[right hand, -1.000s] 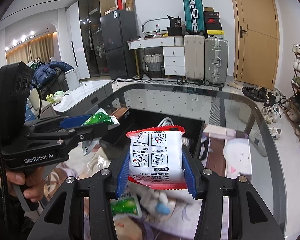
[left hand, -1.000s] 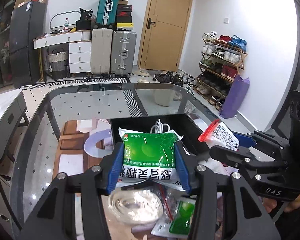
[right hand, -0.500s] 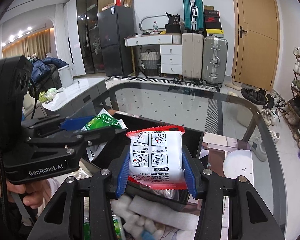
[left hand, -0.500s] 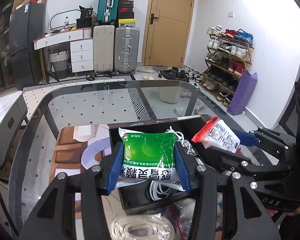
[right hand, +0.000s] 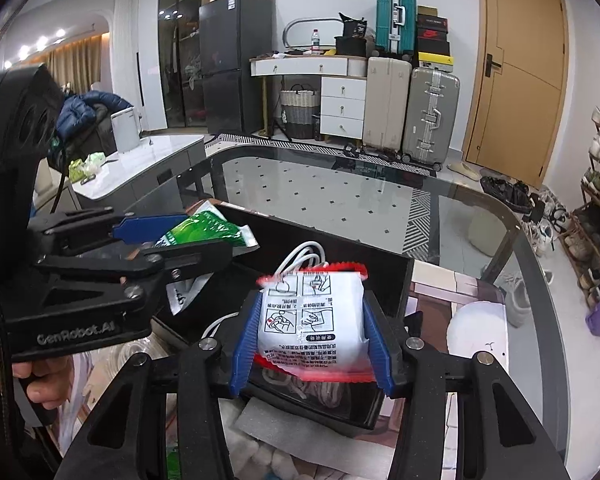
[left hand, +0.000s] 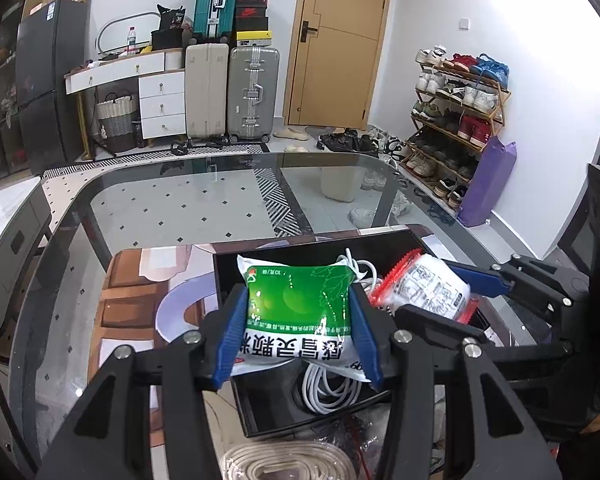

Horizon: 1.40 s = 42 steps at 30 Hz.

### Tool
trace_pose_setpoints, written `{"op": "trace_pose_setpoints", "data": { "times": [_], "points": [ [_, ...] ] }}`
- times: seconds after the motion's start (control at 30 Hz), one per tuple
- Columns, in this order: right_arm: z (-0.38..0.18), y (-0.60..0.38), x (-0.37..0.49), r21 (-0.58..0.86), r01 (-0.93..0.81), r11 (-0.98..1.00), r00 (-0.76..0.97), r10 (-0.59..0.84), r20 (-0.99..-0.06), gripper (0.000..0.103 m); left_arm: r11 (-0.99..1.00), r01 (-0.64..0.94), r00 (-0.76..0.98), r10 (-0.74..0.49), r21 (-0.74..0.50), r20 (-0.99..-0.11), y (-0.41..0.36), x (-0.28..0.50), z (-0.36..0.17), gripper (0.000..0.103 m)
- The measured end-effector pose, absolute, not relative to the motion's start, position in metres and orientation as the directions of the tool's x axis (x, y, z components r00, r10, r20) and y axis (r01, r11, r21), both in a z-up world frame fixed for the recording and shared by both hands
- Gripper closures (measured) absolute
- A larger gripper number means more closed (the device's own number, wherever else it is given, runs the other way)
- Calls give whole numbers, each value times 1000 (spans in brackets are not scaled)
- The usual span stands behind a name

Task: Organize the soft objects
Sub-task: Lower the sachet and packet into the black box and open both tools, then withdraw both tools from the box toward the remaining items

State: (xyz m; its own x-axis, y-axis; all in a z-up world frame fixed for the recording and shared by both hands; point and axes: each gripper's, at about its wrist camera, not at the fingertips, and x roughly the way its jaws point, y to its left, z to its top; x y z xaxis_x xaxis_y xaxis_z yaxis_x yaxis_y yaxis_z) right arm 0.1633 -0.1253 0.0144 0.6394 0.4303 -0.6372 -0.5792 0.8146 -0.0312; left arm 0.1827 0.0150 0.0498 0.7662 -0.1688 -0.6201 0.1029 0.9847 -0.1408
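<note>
Two hand-held tools hover side by side over a black bin (left hand: 228, 280) on a glass-topped bench (left hand: 172, 208), each angled downward with a soft packet between its blue pads.

The left tool (left hand: 298, 334) is clamped on a green sachet (left hand: 296, 312), its pads pressing both side edges so the packet bulges slightly. The sachet is glossy green above, with a white band of printed characters along the lower edge and a white crimped top. It hangs above the near left part of the bin, over a coil of white cable (left hand: 328, 388) lying inside.

The right tool (right hand: 310, 338) grips a white packet (right hand: 312, 322) with red crimped edges and black line drawings in four panels; its jaws are easing apart, though the pads are in contact with the packet's sides. The packet is puffy and slightly blurred, and sits above the near right part of the bin. In the right wrist view, the person's left hand (right hand: 16, 376) shows under the left tool's black body.

Around the bin, a printed mat (left hand: 140, 304) covers part of the glass. A coil of pale tubing (left hand: 284, 460) lies on the near side, and grey foam (right hand: 268, 420) sits just in front of the bin. Suitcases (left hand: 228, 92), a wooden door (left hand: 340, 40) and a shoe rack (left hand: 456, 112) line the far walls.
</note>
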Motion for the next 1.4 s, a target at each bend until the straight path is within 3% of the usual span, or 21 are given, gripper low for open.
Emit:
{"op": "trace_pose_setpoints", "data": {
  "times": [0.13, 0.27, 0.3, 0.33, 0.37, 0.43, 0.5, 0.6, 0.97, 1.4],
  "points": [
    [21, -136, 153, -52, -563, 825, 672, 420, -610, 39, 984, 102, 752, -171, -144, -637, 13, 183, 50, 52],
    [24, -149, 136, -95, -539, 837, 701, 383, -602, 35, 984, 127, 759, -179, -127, -626, 8, 176, 52, 48],
    [24, -152, 131, -98, -533, 840, 705, 377, -601, 31, 984, 129, 763, -176, -121, -622, 7, 174, 54, 40],
    [24, -156, 127, -94, -529, 843, 707, 376, -599, 21, 984, 131, 766, -176, -118, -618, 6, 171, 55, 30],
    [24, -161, 123, -87, -524, 847, 708, 376, -597, 14, 984, 134, 774, -178, -117, -608, 5, 166, 57, 27],
    [25, -168, 117, -74, -516, 853, 713, 380, -589, 12, 984, 136, 782, -176, -111, -597, 3, 161, 60, 8],
    [26, -179, 112, -57, -498, 865, 719, 375, -586, 3, 984, 136, 794, -176, -112, -582, 4, 152, 63, 0],
    [22, -190, 108, -62, -472, 879, 729, 350, -589, 1, 986, 108, 822, -158, -124, -547, 12, 138, 65, 0],
    [-10, -211, 97, 78, -466, 881, 647, 400, -650, 1, 993, 22, 793, -85, -112, -603, 30, 98, 40, 0],
    [-15, -202, 101, 104, -466, 879, 610, 404, -682, 1, 992, 23, 755, -98, -123, -649, 28, 96, 7, 0]
  ]
}}
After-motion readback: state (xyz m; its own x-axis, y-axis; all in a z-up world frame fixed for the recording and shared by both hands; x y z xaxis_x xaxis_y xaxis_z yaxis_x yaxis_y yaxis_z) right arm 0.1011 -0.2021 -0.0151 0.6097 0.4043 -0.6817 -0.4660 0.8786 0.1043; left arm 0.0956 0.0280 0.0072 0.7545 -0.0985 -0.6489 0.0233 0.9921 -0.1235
